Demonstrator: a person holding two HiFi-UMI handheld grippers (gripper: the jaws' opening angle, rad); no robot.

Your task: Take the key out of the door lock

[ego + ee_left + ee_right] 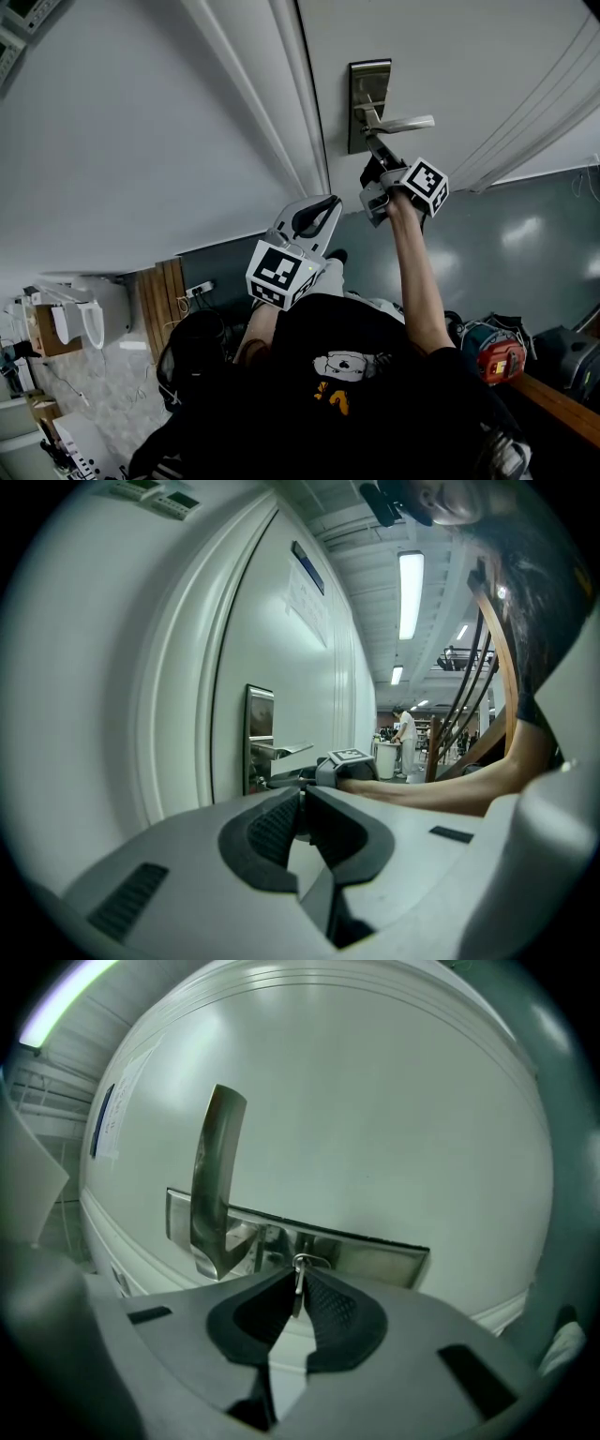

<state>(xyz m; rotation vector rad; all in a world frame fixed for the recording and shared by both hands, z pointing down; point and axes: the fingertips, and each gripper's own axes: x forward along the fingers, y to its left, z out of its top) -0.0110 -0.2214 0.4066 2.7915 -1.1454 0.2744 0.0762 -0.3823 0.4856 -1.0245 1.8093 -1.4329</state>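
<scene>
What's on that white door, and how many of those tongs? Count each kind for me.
Silver metal lever handle: 1
Brushed steel lock plate: 1
Small metal key: 1
Grey plastic tongs: 2, left tongs and right tongs
Total: 5

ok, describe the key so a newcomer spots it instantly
Start at the white door and its steel lock plate. Below the lever handle, a thin silver key with a wire ring sticks out. It is the only thing pinched in the right tool.

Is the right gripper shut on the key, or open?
Shut on the key: the right gripper pinches the thin metal from both sides, before the lock plate.
</scene>
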